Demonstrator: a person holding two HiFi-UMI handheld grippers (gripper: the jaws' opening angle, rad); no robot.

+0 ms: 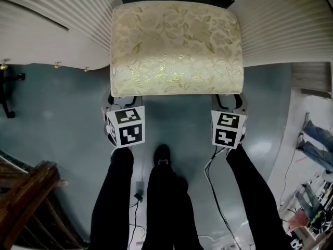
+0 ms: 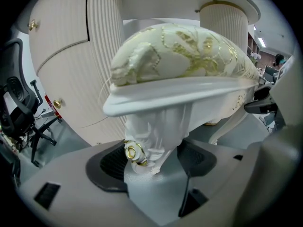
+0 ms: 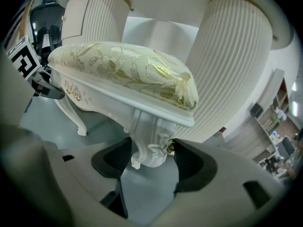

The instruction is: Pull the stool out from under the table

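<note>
So the big white table has two ribbed pedestals, and the gold-leaf stool sits on the grey floor right between them. The left gripper has its fingers clamped on one front stool leg, and the right gripper is clamped on the other.

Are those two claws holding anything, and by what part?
Yes: the white carved stool with the gold-patterned cream cushion. The left gripper clamps one front leg, the right gripper the other, just under the seat.
</note>
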